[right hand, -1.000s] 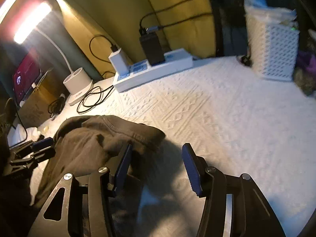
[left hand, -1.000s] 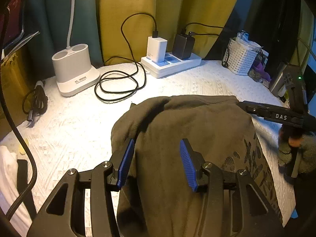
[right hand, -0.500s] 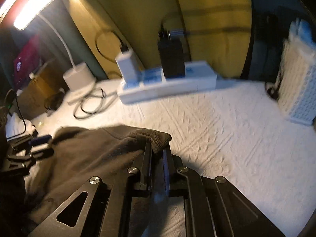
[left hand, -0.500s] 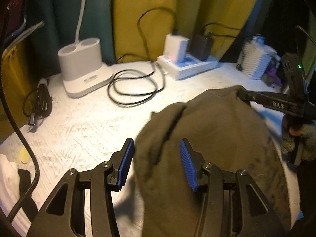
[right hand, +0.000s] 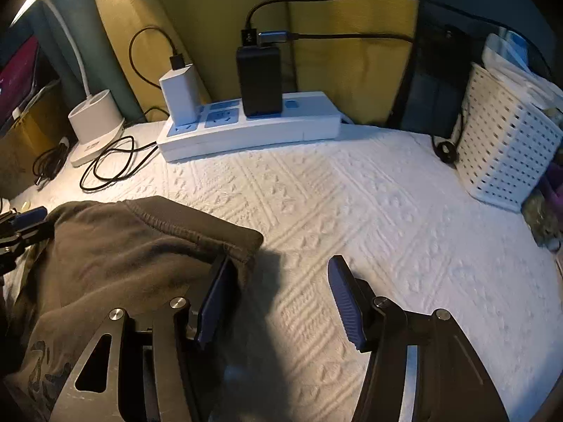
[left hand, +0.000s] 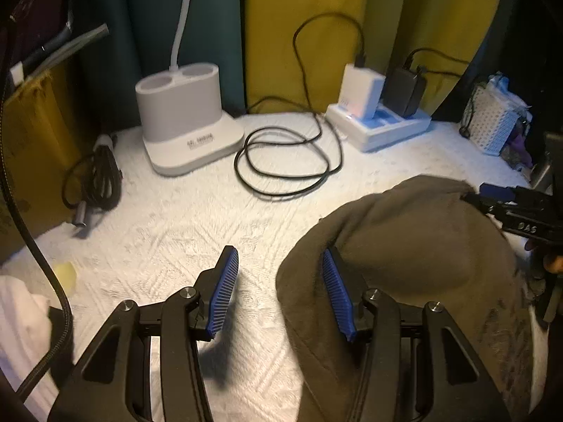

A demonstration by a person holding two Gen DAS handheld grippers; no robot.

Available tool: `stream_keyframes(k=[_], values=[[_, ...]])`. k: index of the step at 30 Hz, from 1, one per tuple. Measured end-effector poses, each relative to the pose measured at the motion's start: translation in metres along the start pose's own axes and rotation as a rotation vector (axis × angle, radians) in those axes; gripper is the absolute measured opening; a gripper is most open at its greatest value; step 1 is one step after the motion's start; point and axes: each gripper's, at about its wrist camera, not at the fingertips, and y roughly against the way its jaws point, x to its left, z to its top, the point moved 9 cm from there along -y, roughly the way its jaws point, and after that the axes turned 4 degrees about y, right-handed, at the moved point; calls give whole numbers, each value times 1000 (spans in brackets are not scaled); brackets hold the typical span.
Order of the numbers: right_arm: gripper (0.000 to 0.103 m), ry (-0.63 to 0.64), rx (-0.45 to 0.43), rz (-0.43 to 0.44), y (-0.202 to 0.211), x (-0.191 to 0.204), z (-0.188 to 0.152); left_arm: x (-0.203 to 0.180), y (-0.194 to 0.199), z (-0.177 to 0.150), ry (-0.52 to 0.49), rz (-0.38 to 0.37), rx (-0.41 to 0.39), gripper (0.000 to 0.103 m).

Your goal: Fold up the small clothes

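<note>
1. My left gripper [left hand: 279, 290] has its jaws opening; between them I see only bare white bedspread [left hand: 183, 232], and the olive garment [left hand: 415, 263] drapes over its right finger.
2. My right gripper [right hand: 281, 299] is opening too, with nothing between the pads; the garment's ribbed hem lies against its left finger.
3. The garment sits bunched on the near bedspread between my grippers.
4. I judge one fold laid; squaring and further folds remain.

Both the left gripper [left hand: 278, 288] and the right gripper [right hand: 278, 299] are black metal linkages with silver screws [left hand: 187, 292] and ribbed blue pads [left hand: 225, 292].
</note>
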Motion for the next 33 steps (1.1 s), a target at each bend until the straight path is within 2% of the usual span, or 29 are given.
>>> stream_keyframes(k=[4, 7, 10, 13, 17, 20, 23, 25, 33], values=[[59, 1, -22, -4, 21, 4, -2, -12, 23, 3, -11, -58, -32, 53], [59, 3, -43, -3, 36, 12, -4, -30, 39, -1, -42, -109, -42, 65], [60, 0, -58, 7, 50, 19, -10, -45, 44, -7, -59, -139, -31, 66], [60, -2, -69, 14, 61, 24, -17, -54, 43, -16, -71, -141, -16, 66], [61, -1, -72, 27, 68, 30, -29, -56, 42, -27, -35, -158, 10, 66], [67, -19, -71, 50, 72, 33, -40, -59, 40, -30, -35, -156, 15, 76], [68, -26, -65, 77, 72, 37, -48, -58, 33, -29, -71, -132, 24, 77], [69, -18, -59, 83, 68, 39, -49, -52, 28, -24, -86, -105, 21, 77], [71, -33, -60, 125, 49, 38, -28, -28, 0, -11, -34, -101, 38, 77]])
